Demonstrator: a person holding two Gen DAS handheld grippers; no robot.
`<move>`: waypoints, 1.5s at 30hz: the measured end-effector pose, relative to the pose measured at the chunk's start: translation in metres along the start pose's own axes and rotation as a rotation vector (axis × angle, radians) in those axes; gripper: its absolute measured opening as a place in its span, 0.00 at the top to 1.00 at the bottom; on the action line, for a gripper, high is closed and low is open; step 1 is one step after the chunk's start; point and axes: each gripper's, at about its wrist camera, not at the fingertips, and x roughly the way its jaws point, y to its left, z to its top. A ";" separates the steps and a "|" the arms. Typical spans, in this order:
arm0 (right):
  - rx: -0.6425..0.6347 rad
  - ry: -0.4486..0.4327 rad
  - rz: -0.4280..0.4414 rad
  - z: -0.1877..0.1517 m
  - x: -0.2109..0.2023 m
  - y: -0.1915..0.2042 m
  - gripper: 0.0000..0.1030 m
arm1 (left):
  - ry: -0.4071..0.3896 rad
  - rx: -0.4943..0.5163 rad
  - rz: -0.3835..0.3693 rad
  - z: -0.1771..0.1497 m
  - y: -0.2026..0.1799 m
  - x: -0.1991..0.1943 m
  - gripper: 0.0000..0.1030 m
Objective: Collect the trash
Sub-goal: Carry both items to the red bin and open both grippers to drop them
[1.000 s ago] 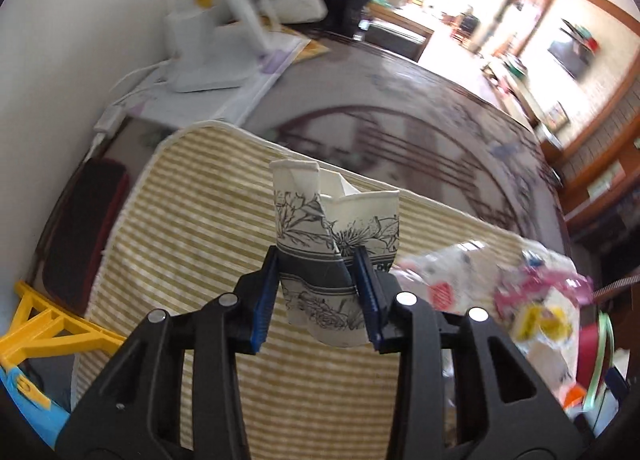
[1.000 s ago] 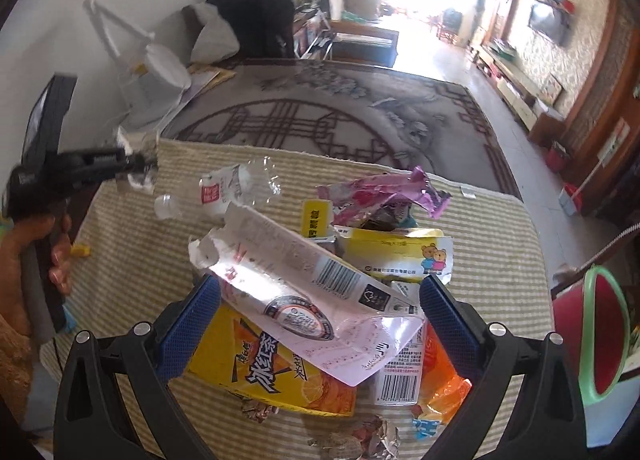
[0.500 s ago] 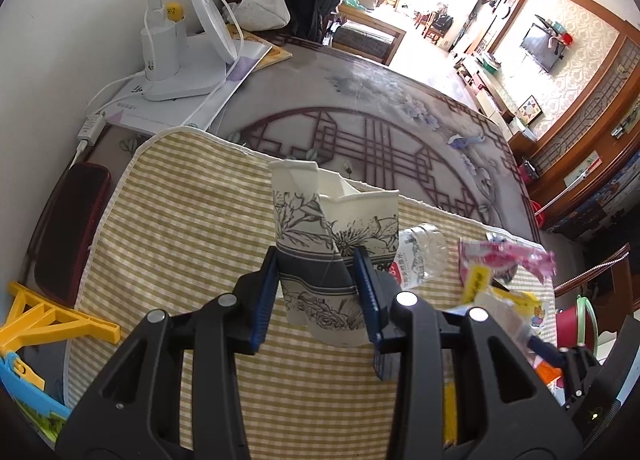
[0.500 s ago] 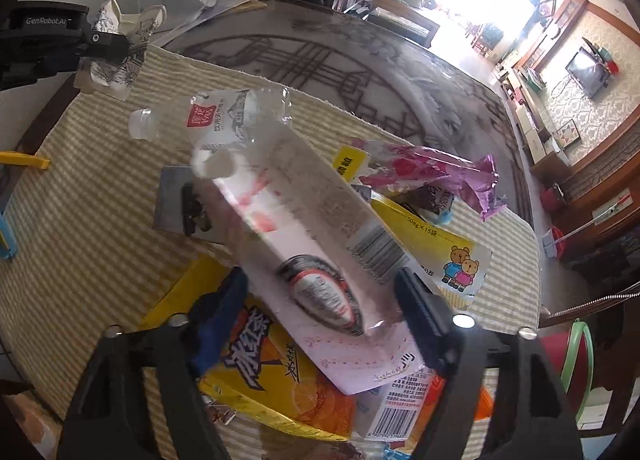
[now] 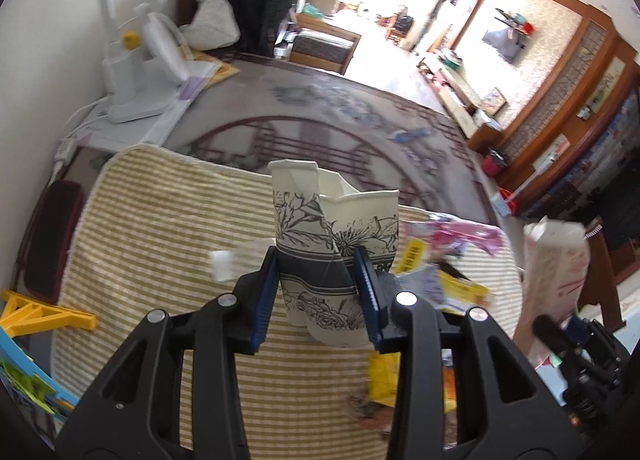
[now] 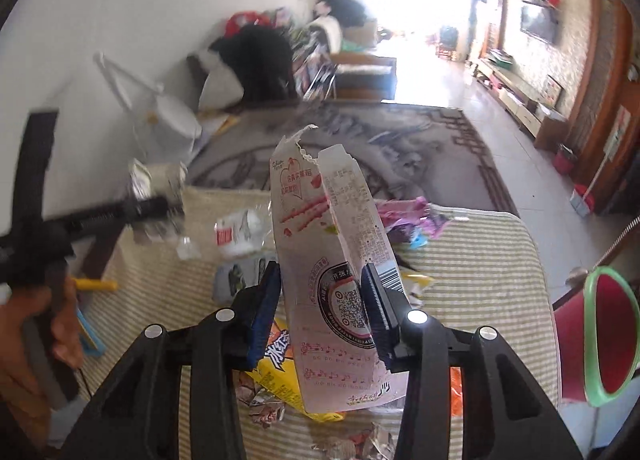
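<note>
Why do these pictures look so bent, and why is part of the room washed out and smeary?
Both wrist views: fisheye bends the edges. Right wrist: the doorway glares white and the left gripper is motion-smeared; the torn wrapper stays sharp. Left wrist: the paper cup is crisp, the table trash blurred.

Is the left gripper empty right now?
No: the left gripper has its blue pads clamped on a crushed floral paper cup, lifted above the striped mat.
</note>
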 end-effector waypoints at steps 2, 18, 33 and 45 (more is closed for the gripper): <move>0.041 -0.032 -0.012 0.000 -0.014 -0.016 0.60 | 0.001 0.032 -0.024 -0.003 -0.021 -0.002 0.65; 0.296 -0.006 -0.288 -0.068 -0.064 -0.238 0.59 | 0.090 0.175 -0.186 -0.059 -0.227 0.041 0.65; 0.454 0.028 -0.388 -0.112 -0.088 -0.379 0.26 | 0.232 0.421 -0.358 -0.111 -0.401 0.093 0.65; 0.597 -0.079 -0.489 -0.141 -0.163 -0.415 0.19 | 0.326 0.565 -0.440 -0.149 -0.489 0.125 0.41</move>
